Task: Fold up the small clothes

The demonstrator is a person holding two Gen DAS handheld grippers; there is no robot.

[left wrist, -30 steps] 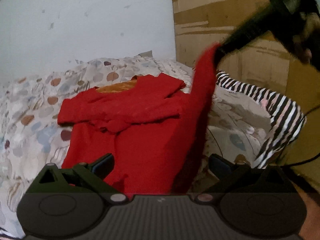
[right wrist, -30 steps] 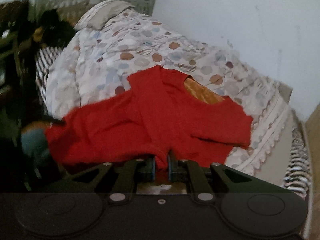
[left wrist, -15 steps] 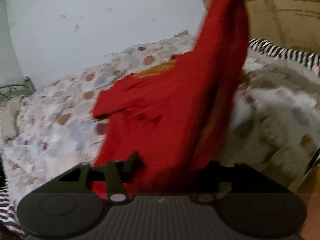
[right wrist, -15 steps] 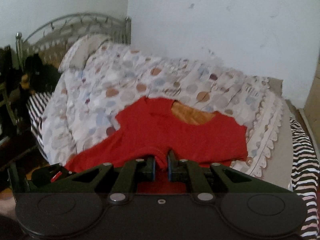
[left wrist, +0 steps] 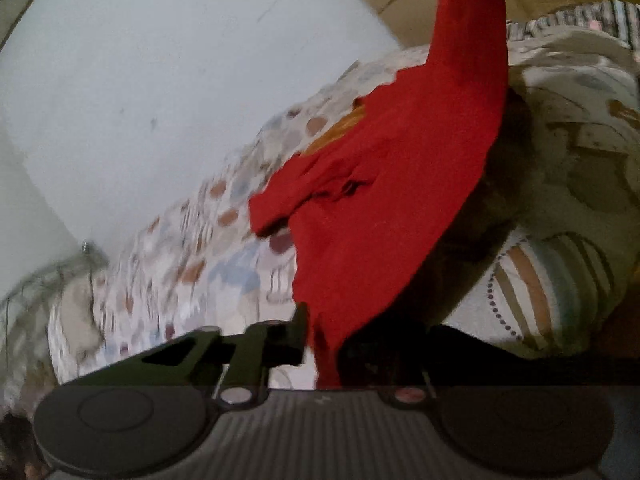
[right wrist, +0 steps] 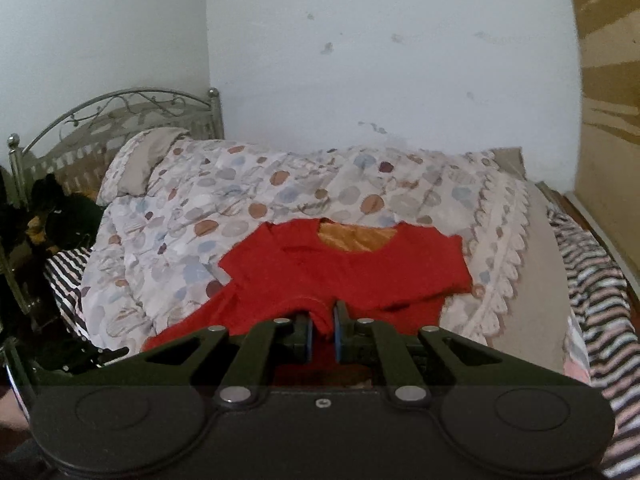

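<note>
1. I have the red top [right wrist: 360, 268] by its hem in both hands. My right gripper [right wrist: 322, 336] is clamped on a bunched fold of the hem. My left gripper [left wrist: 322, 344] has red cloth running down between its fingers, which look closed on it, though the right-hand finger is in shadow.
2. The top's neck end, with its orange lining [right wrist: 356, 236], lies flat on the bed [right wrist: 280, 184] ahead of the right gripper. The near end is lifted, and from the left gripper it stretches steeply up and away to the right.
3. My judgement: I am in the first fold, with the hem raised and not yet laid over.
4. The next move calls for carrying both grippers forward together, keeping the hem taut and level, then lowering it onto the neck end before I let go.
5. No basket or box for folded clothes is in view; the top sits directly on the patterned quilt [left wrist: 208, 264].
</note>
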